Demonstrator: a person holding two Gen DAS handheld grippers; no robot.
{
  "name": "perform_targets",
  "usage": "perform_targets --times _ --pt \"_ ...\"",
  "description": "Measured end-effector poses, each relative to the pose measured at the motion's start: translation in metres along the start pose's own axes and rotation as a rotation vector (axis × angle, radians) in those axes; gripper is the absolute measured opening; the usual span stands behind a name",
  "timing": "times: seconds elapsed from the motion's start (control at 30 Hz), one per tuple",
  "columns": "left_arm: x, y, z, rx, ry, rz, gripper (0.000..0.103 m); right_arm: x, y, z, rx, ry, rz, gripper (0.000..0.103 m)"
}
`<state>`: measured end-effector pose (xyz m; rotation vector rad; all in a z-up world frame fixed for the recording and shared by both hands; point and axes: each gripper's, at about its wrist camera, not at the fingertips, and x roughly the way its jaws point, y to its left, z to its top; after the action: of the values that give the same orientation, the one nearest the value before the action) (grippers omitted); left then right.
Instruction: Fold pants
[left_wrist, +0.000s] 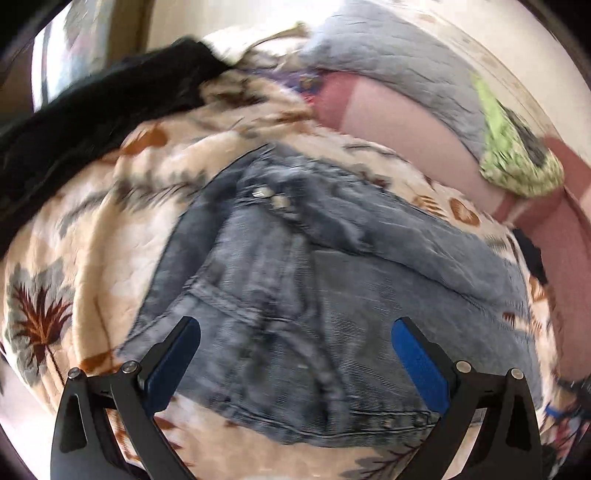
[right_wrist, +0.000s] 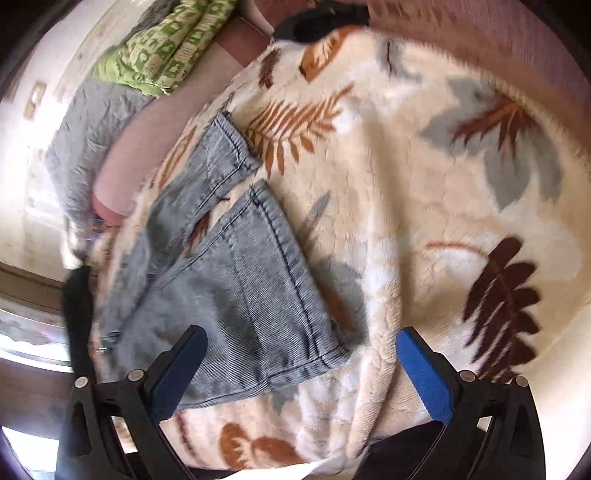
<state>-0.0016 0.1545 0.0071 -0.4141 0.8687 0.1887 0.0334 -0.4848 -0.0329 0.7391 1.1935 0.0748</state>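
Light blue denim pants (left_wrist: 295, 280) lie spread on a cream blanket (left_wrist: 110, 229) with a leaf print. In the left wrist view the waist end with its metal button faces away, and my left gripper (left_wrist: 295, 347) hovers open over the denim, nothing between its blue pads. In the right wrist view the pants (right_wrist: 236, 280) lie with two leg hems (right_wrist: 303, 288) pointing up and right. My right gripper (right_wrist: 301, 363) is open just above the nearer leg's hem corner, its left pad over denim and its right pad over blanket (right_wrist: 424, 192).
A black garment (left_wrist: 92, 122) lies at the blanket's far left. A grey quilted cover (left_wrist: 399, 62), a green patterned cloth (left_wrist: 517, 162) and a pink sheet (left_wrist: 399, 125) sit beyond the pants. A dark item (right_wrist: 325, 22) lies at the blanket's far edge.
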Motion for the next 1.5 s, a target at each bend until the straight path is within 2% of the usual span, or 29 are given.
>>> perform_targets --times 0.13,0.17,0.2,0.3,0.4,0.47,0.57,0.67,0.7,0.83,0.93,0.97,1.07,1.1,1.17,1.23,1.3,1.33,1.43,1.5 --pt "0.011 0.021 0.004 -0.071 0.068 -0.034 0.103 0.009 0.004 0.001 -0.018 0.01 -0.007 0.1" --pt "0.013 0.026 0.005 -0.096 0.086 -0.049 0.103 0.009 0.007 0.0 -0.026 0.005 -0.017 0.095" --pt "0.012 0.03 0.005 -0.121 0.095 -0.061 0.103 0.003 0.013 -0.001 -0.048 -0.013 -0.042 0.084" --pt "-0.001 0.035 0.009 -0.147 0.062 -0.091 0.103 -0.014 0.031 0.0 -0.134 -0.086 -0.069 0.081" --pt "-0.007 0.031 0.012 -0.125 0.048 -0.102 0.103 0.0 0.033 0.005 -0.153 -0.029 -0.047 0.081" --pt "0.0 0.027 0.012 -0.117 0.082 -0.132 0.103 0.02 0.03 0.005 -0.157 0.057 -0.046 0.081" --pt "0.015 0.031 0.01 -0.133 0.157 -0.187 0.103 0.026 0.034 0.002 -0.196 0.07 -0.081 0.079" --pt "0.03 0.039 0.007 -0.167 0.224 -0.202 0.103 0.026 0.033 0.001 -0.205 0.077 -0.106 0.044" --pt "0.033 0.041 0.007 -0.179 0.233 -0.212 0.103 0.027 0.03 0.001 -0.206 0.076 -0.121 0.038" --pt "0.038 0.052 0.011 -0.228 0.265 -0.271 0.103 0.023 0.021 0.0 -0.196 0.071 -0.106 0.037" --pt "0.037 0.055 0.01 -0.221 0.279 -0.291 0.103 0.023 0.022 -0.001 -0.21 0.067 -0.118 0.037" --pt "0.033 0.055 0.012 -0.217 0.279 -0.277 0.103 0.022 0.021 -0.002 -0.209 0.066 -0.117 0.037" --pt "0.011 0.055 0.022 -0.169 0.174 -0.234 0.102 0.022 0.021 -0.002 -0.207 0.066 -0.109 0.037" --pt "0.009 0.055 0.023 -0.158 0.171 -0.234 0.102 0.021 0.02 -0.002 -0.208 0.065 -0.11 0.037" --pt "0.019 0.054 0.019 -0.13 0.234 -0.204 0.102 0.024 0.024 -0.003 -0.213 0.064 -0.116 0.037" --pt "0.032 0.056 0.012 -0.088 0.281 -0.128 0.085 0.025 0.026 -0.003 -0.217 0.064 -0.123 0.037" --pt "0.03 0.055 0.013 -0.08 0.262 -0.112 0.081 0.025 0.027 -0.003 -0.218 0.062 -0.124 0.037" --pt "0.027 0.055 0.015 -0.081 0.249 -0.098 0.075 0.025 0.027 -0.003 -0.218 0.061 -0.123 0.037" --pt "0.019 0.057 0.019 -0.068 0.207 -0.097 0.073 0.026 0.026 -0.002 -0.211 0.061 -0.116 0.037" --pt "0.025 0.06 0.019 -0.063 0.231 -0.075 0.073 0.026 0.027 -0.002 -0.212 0.06 -0.119 0.037"
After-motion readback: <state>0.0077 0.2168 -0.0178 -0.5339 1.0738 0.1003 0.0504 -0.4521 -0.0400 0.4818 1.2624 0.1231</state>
